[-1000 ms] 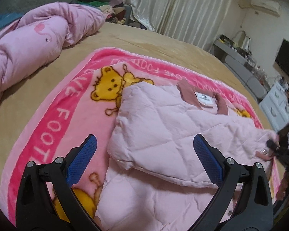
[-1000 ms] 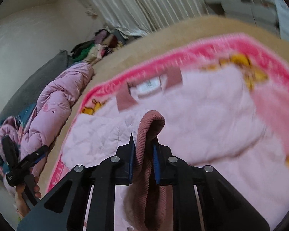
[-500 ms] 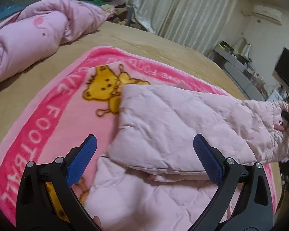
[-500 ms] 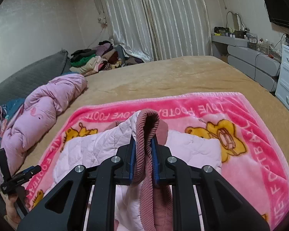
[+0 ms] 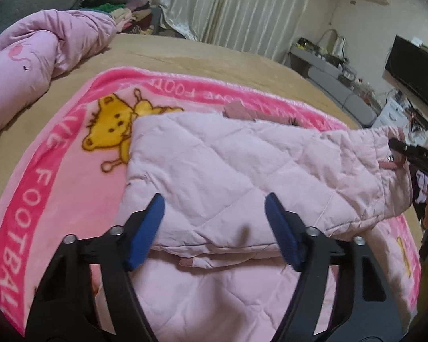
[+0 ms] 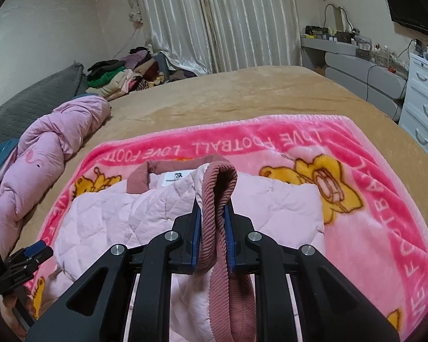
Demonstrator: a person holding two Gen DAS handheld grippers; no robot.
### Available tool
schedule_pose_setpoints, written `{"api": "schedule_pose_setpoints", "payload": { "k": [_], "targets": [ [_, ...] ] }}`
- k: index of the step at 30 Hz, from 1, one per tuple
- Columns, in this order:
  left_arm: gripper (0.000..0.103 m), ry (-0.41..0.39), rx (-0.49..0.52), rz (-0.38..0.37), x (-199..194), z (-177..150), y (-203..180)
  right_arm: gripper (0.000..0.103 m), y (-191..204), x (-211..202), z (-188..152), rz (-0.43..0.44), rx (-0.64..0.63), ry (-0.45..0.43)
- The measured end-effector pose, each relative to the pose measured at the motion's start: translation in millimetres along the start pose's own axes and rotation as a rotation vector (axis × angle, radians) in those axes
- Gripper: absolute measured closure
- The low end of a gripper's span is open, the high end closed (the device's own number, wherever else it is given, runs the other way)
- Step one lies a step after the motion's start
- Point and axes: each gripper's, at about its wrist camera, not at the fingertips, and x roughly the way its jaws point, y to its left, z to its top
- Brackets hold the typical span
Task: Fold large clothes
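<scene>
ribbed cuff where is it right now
In the right wrist view the ribbed cuff is low at centre, pinched in the right gripper, above the quilted jacket on the pink blanket.

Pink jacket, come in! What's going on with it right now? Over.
Right hand-held gripper shut on ribbed cuff, sleeve lifted. Left hand-held gripper closing, astride the folded edge of pink jacket, not pinching. Nothing blocking.

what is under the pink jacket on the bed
The jacket lies on a pink bear blanket spread over the tan bed. The blanket's middle is covered, so its print there cannot be seen.
</scene>
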Motion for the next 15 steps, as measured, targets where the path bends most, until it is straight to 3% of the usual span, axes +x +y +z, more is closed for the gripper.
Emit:
{"api": "schedule_pose_setpoints", "payload": {
  "k": [9,12,15],
  "targets": [
    [0.046,0.066,-0.008,0.006,27,-13,10,0.087,1,16,-10,-0.034,0.001,0.034],
    [0.045,0.086,-0.009,0.011,32,-15,11,0.081,0,18,-11,-0.047,0.008,0.039],
    [0.045,0.105,-0.008,0.023,36,-18,12,0.069,-1,16,-12,-0.064,0.016,0.038]
  ]
}}
